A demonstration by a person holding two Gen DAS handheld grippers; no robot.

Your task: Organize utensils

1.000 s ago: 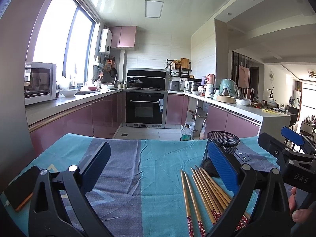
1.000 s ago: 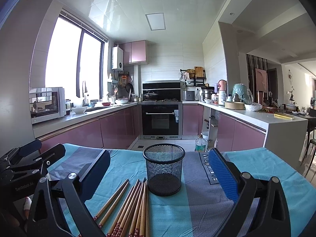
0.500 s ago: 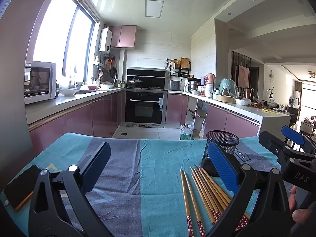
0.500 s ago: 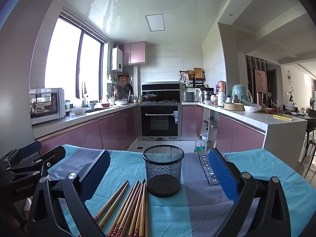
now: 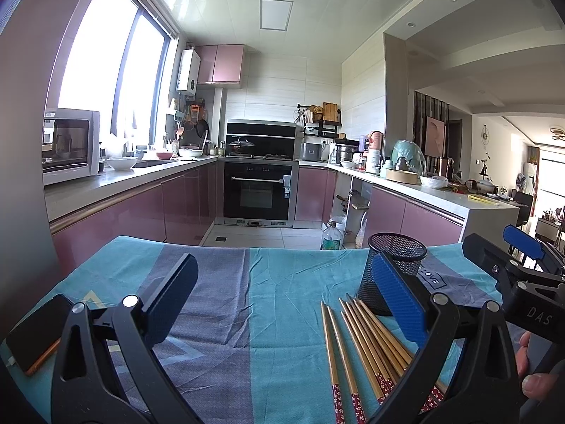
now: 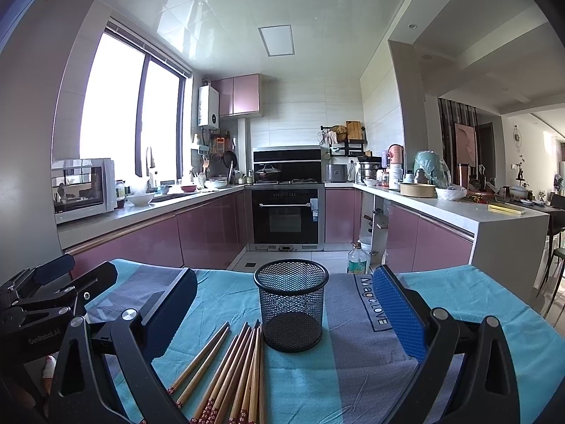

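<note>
Several wooden chopsticks [image 5: 363,342] with red patterned ends lie fanned on the teal and grey tablecloth [image 5: 275,304]. Just behind them stands an empty black mesh cup [image 6: 291,309]; the same mesh cup [image 5: 393,265] sits partly behind the left gripper's right finger. My left gripper [image 5: 282,296] hovers open over the cloth, the chopsticks under its right finger. My right gripper [image 6: 286,304] is open too, framing the cup, with the chopsticks [image 6: 229,371] low between its fingers. Each gripper shows at the edge of the other's view.
A black phone [image 5: 33,332] in an orange case lies at the table's left edge. Beyond the table's far edge is a kitchen with pink cabinets, an oven [image 6: 287,212] and a plastic bottle [image 6: 356,261] on the floor.
Both views have crept slightly; the cup and chopsticks stay in place and both grippers stay open.
</note>
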